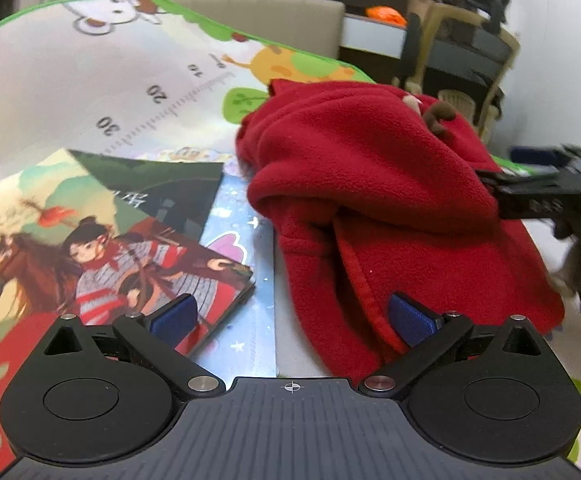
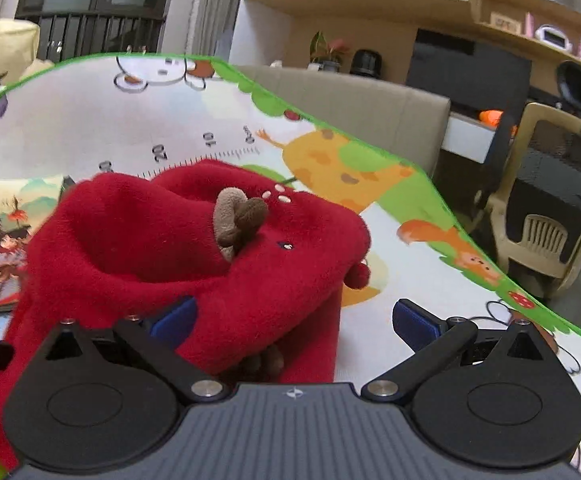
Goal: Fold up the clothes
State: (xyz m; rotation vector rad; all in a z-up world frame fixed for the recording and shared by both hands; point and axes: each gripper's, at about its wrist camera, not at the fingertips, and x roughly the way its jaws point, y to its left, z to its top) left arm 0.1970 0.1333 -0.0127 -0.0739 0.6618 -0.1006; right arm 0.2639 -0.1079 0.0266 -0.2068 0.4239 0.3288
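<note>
Left wrist view: the left gripper (image 1: 292,314) hangs wide open, holding nothing; its right finger sits over the near hem of the bunched red fleece garment (image 1: 374,200), which lies on the cartoon play mat (image 1: 102,80) printed with a ruler reading 10, 20, 30. A picture book (image 1: 90,248) lies left.

Right wrist view: the right gripper (image 2: 292,320) is spread wide, empty, the fleece heaped against its left finger, brown antlers (image 2: 238,218) on top.

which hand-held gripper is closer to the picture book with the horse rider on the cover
Left. The left hand-held gripper hangs open right over the picture book; the right hand-held gripper sits across the red fleece garment.
</note>
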